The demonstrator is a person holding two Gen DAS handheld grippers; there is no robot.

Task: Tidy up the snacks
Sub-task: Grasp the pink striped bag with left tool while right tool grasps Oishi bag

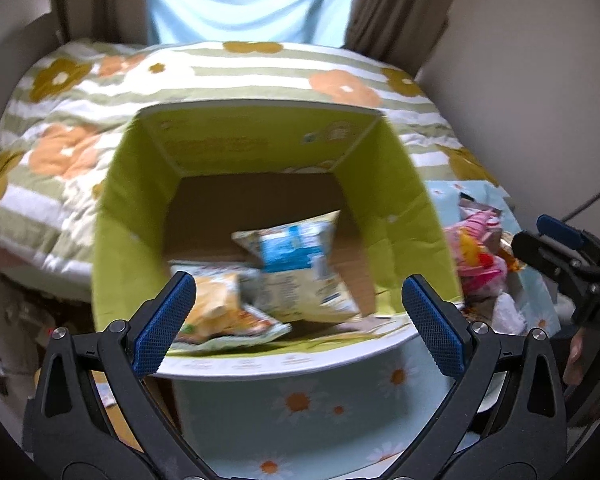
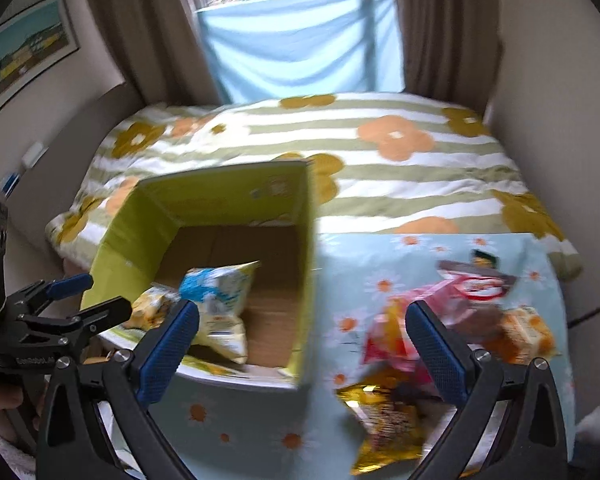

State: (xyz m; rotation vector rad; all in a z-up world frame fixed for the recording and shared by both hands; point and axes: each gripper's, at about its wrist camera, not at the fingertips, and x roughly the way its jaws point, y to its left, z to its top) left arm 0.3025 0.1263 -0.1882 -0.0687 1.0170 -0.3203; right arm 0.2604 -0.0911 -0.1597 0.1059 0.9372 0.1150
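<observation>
Both tongs, the left gripper (image 1: 299, 320) and right gripper (image 2: 302, 348), stand apart, empty. Two pale snack bags (image 1: 295, 268) lie inside the green cardboard box (image 1: 119, 216); a pile of pink, red and gold snack packets (image 2: 440, 320) lies beside it on the daisy-print blue cloth (image 2: 340, 264).

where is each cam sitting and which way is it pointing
Left wrist: on the left gripper, open, looking down into the green box; the right gripper shows at right.
Right wrist: on the right gripper, open, facing the loose snack bags; the left gripper shows at left.
Shared: box, blue-and-white bag, flowered bed.

Home bedroom: bed with floral quilt (image 2: 380, 148), curtains (image 2: 139, 32), framed picture (image 2: 23, 52).
</observation>
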